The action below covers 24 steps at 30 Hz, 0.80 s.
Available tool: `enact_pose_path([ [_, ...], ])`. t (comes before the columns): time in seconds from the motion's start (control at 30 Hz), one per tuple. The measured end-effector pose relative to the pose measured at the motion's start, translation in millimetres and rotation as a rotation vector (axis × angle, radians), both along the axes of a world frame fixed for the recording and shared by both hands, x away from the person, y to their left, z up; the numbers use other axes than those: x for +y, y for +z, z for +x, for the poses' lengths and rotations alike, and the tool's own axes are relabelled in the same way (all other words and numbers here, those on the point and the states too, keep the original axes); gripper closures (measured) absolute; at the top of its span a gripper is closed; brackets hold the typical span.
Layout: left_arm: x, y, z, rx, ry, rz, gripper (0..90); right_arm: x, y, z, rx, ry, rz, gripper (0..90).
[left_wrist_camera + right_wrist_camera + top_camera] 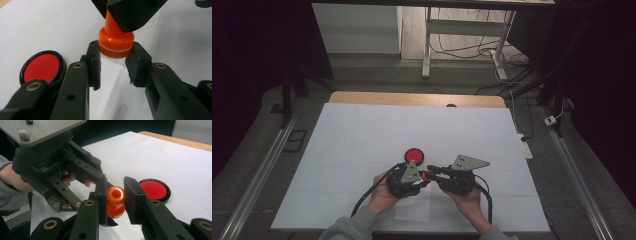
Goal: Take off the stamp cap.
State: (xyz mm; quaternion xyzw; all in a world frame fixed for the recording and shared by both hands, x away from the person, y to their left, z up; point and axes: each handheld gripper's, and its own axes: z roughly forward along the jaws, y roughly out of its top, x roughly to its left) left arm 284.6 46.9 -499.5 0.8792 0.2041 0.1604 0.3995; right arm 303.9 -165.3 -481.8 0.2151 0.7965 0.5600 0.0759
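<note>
The bench (362,130), covered in white, carries a red disc with a black rim (414,155) just beyond the two claws, which meet over its near middle. The left gripper view shows the left claw (113,63) clamped on the clear body below the orange cap (115,43). The right gripper view shows the right claw (115,202) gripping that cap's narrow tip, with the left claw's frame blocking the bench behind.

A wooden table (362,97) stands here, and a big white sheet (362,145) lies flat over most of its top. A round red disc with a black rim (414,155) lies on the sheet, near the front middle
</note>
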Motion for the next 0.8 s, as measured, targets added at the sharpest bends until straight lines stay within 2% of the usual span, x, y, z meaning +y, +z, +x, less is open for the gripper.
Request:
enact_pose_path([
  [0.23,0.8,-1.0,0.1,0.008,0.005,-0.024,65.4,0.0,-0.5,-0.8,-0.004,-0.011,0.009,73.2],
  [0.4,0.8,-0.5,-0.3,-0.002,0.005,-0.021,65.4,-0.1,0.0,-1.4,-0.007,-0.013,0.013,73.2],
  [0.53,0.8,0.0,-1.4,-0.026,0.007,-0.016,65.5,-0.8,0.2,-1.3,-0.011,-0.014,0.020,73.2],
  [0.8,0.8,-0.2,-1.8,-0.027,0.008,-0.018,65.5,-1.0,0.6,-1.9,-0.009,-0.018,0.024,73.3],
])
